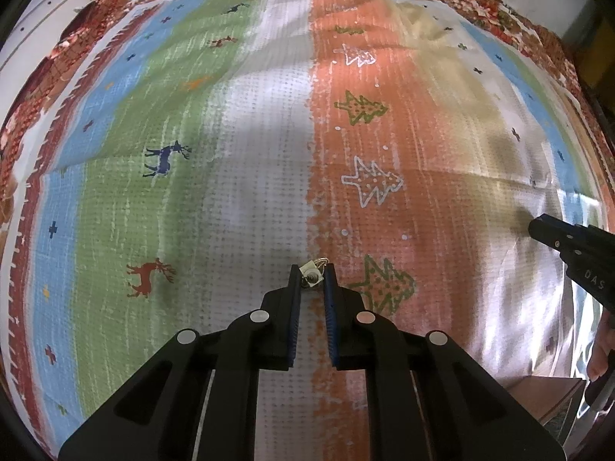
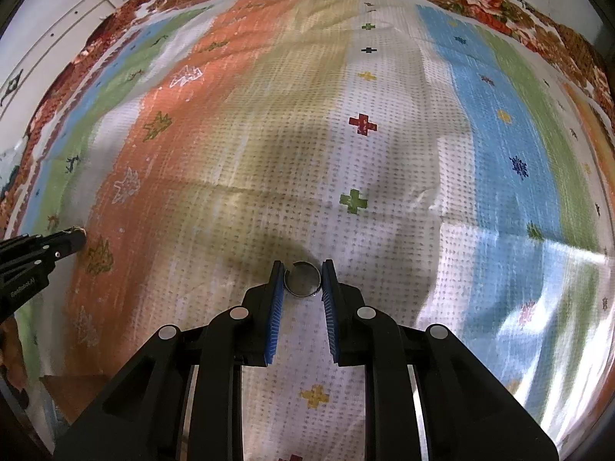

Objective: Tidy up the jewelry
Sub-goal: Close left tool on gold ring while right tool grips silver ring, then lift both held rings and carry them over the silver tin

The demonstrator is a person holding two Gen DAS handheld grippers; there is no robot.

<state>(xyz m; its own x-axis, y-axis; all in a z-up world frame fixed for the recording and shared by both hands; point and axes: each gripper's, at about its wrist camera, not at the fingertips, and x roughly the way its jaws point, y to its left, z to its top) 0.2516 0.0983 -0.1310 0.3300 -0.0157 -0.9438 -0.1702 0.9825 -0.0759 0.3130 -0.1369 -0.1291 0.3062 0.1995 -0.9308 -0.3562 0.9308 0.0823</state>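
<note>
Spread across the whole work surface is a printed cloth (image 1: pixel 269 146) with vertical bands of blue, green, white, orange and tan, bordered by a brown floral edge. Left gripper (image 1: pixel 312 277): the jaws are nearly together, with both blue-lined pads pressing on a small gold-coloured earring (image 1: pixel 312 273) at the fingertips; a thin loop of the earring projects just beyond the tips. The grip point sits on the boundary between the white band and the orange band, just beside a green tree motif (image 1: pixel 384 284) on the orange band and near a red reindeer motif (image 1: pixel 148 278) on the green band. Right gripper (image 2: pixel 301 278): the jaws are narrowed onto a silver ring (image 2: pixel 302 279), an open band with a gap in its rim, with each pad touching one side of the ring. The ring lies against the white dotted band, near a green cross motif (image 2: pixel 353 200) beyond it and a yellow cross motif (image 2: pixel 314 395) below the fingers. Both grippers point steeply down at the cloth. In each view the other gripper enters from the side edge, well apart from the held item. White cabinet fronts (image 2: pixel 46 50) stand behind the far left corner of the cloth.
</note>
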